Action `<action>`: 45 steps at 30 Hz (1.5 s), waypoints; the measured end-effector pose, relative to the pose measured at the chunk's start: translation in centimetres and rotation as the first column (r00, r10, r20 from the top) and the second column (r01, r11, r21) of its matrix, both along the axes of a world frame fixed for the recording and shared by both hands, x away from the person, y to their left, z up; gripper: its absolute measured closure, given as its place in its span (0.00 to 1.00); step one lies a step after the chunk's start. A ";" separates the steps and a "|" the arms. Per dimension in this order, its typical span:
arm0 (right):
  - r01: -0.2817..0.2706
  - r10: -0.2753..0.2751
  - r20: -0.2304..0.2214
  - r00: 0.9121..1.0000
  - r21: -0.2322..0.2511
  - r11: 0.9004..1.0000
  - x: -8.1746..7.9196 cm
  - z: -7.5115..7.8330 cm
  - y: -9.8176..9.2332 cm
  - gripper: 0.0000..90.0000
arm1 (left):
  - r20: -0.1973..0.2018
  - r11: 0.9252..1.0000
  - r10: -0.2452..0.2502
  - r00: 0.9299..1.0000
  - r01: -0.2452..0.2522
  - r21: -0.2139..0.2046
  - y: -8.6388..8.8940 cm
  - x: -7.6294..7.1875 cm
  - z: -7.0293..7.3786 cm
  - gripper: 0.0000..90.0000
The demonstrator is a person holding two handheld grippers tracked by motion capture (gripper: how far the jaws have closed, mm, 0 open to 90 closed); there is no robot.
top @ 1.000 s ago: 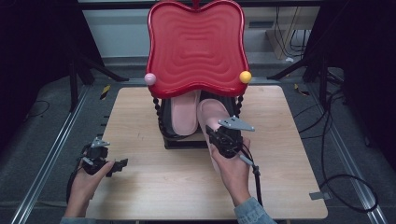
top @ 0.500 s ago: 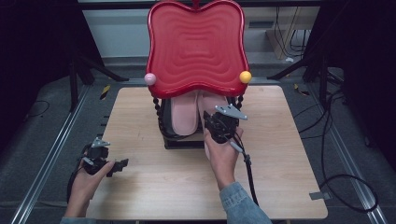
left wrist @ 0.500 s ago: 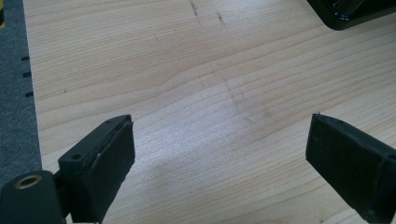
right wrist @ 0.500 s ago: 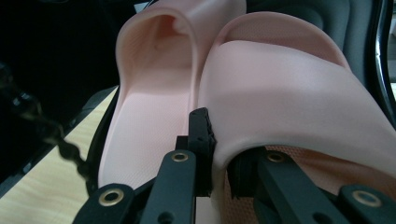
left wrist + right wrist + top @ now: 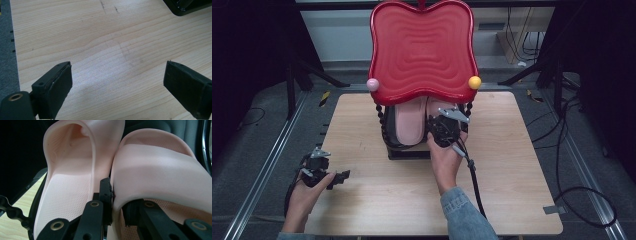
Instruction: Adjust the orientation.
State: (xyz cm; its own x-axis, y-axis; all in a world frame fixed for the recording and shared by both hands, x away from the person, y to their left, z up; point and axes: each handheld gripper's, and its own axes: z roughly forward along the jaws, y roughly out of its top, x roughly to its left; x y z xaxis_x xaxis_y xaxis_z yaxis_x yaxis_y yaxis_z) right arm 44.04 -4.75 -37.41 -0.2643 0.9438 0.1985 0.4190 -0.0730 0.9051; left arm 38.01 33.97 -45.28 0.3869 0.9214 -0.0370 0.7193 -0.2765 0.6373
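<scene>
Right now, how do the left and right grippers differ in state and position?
The left gripper has its jaws wide open over bare wooden table; the right gripper pinches the edge of the right pink slipper's strap. Left sits near the table's edge, right under the red tray. Both are hand-held.

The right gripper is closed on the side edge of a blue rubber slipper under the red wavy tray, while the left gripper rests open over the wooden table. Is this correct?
Not quite: the slipper is pale pink, not blue. The right gripper view shows the right gripper closed on the side edge of the pale pink rubber slipper, beside a second pink slipper. The rest holds: in the high view they sit under the red wavy tray, and the left gripper is open over the wooden table.
</scene>
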 end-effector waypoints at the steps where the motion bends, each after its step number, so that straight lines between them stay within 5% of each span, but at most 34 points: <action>1: -0.004 0.004 -0.006 1.000 0.005 1.000 0.0 0.0 0.0 0.86 | -0.002 1.000 -0.003 1.000 0.003 0.003 0.0 0.0 0.0 0.09; 12: -0.034 0.034 -0.033 0.999 0.013 0.999 0.0 0.0 0.2 0.69 | -0.003 1.000 -0.003 1.000 0.003 0.002 0.0 0.0 0.0 0.09; 38: -0.072 0.068 -0.031 0.997 -0.124 0.990 -2.4 -0.6 -0.5 0.35 | 0.000 1.000 0.009 1.000 -0.009 0.004 0.4 0.0 0.2 0.09; 45: -0.159 0.153 -0.058 0.987 -0.124 0.979 -4.4 -0.4 -1.2 0.31 | 0.000 1.000 0.005 1.000 -0.005 0.009 0.3 -0.1 0.2 0.09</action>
